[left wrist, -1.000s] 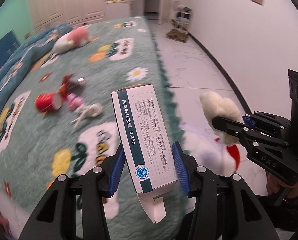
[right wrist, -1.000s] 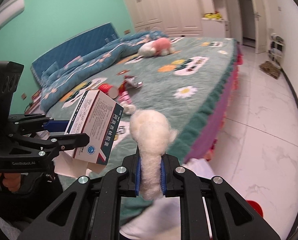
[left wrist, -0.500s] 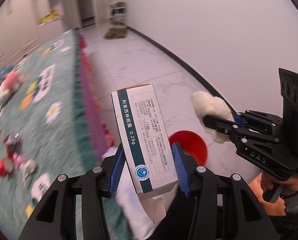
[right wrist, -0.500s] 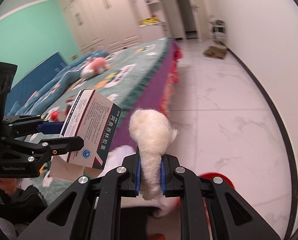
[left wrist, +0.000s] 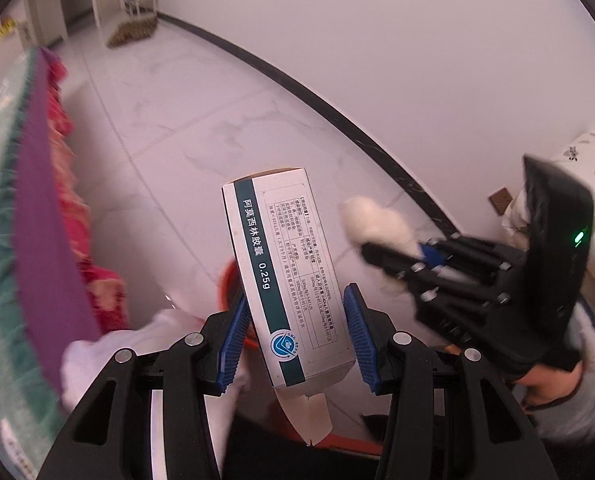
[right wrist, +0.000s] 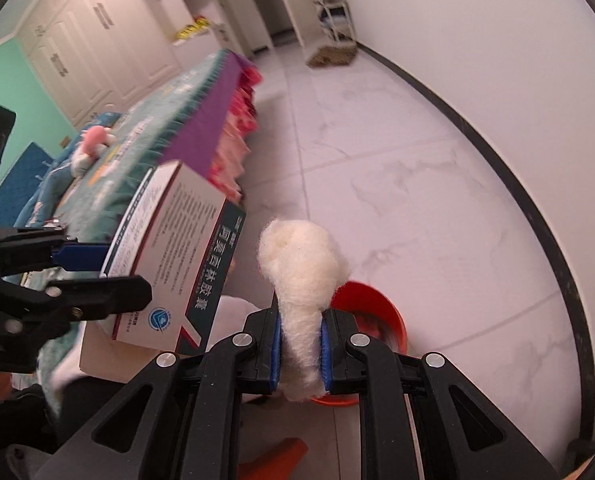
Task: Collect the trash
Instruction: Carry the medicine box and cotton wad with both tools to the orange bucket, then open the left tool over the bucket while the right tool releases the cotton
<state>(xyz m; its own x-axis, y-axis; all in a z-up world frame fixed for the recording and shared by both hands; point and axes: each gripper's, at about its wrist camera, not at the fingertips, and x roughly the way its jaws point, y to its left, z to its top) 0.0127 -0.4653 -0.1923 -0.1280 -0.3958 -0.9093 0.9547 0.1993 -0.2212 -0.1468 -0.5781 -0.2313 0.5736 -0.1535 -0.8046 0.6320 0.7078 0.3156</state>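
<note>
My left gripper [left wrist: 295,334] clamps a white-and-teal medicine box [left wrist: 285,276], end flap hanging open. My right gripper [right wrist: 300,346] pinches a white cotton wad [right wrist: 303,272], above the red bin [right wrist: 377,316].

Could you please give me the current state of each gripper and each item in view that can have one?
left gripper: shut on the medicine box.
medicine box: held upright, its bottom flap hanging open.
right gripper: shut on the cotton wad.
cotton wad: pinched at its lower end, puffing out above the jaws.
red bin: on the floor by the bed, open-topped, mostly hidden behind the grippers.
</note>
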